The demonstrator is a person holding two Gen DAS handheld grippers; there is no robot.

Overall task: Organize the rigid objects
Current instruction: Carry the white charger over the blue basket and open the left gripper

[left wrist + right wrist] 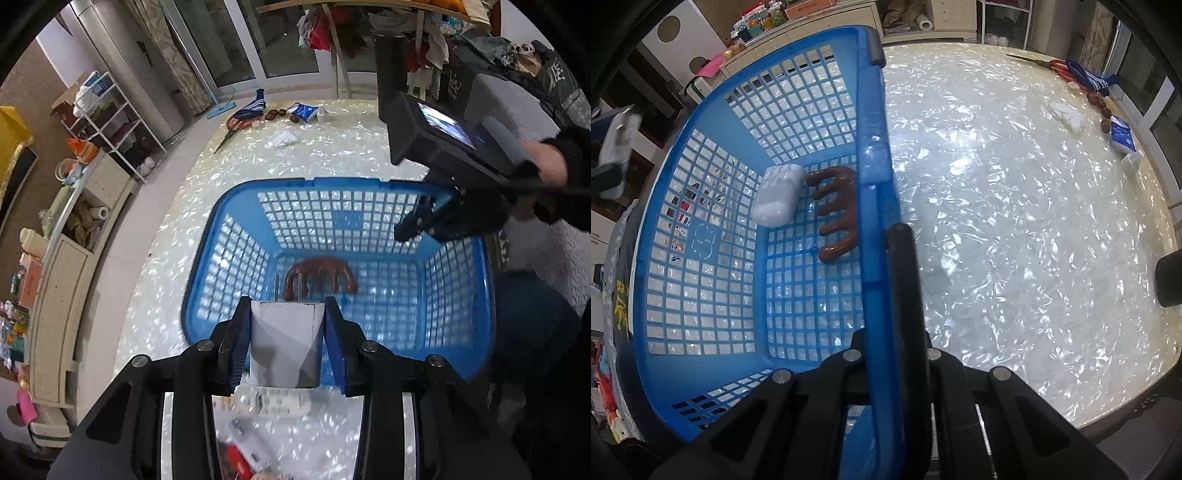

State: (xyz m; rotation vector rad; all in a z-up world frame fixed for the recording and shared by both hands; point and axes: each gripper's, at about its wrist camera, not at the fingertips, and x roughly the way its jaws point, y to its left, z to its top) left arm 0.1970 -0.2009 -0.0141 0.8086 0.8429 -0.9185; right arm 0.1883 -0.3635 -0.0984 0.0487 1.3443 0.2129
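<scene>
The left gripper [287, 334] clamps a white plug adapter [284, 345] above the near rim of the blue basket [207, 251]. Carry it past the rim before releasing, clear of the brown comb [319, 275]. The right gripper [886, 291], jaws closed on the basket rim, should hold steady.
</scene>
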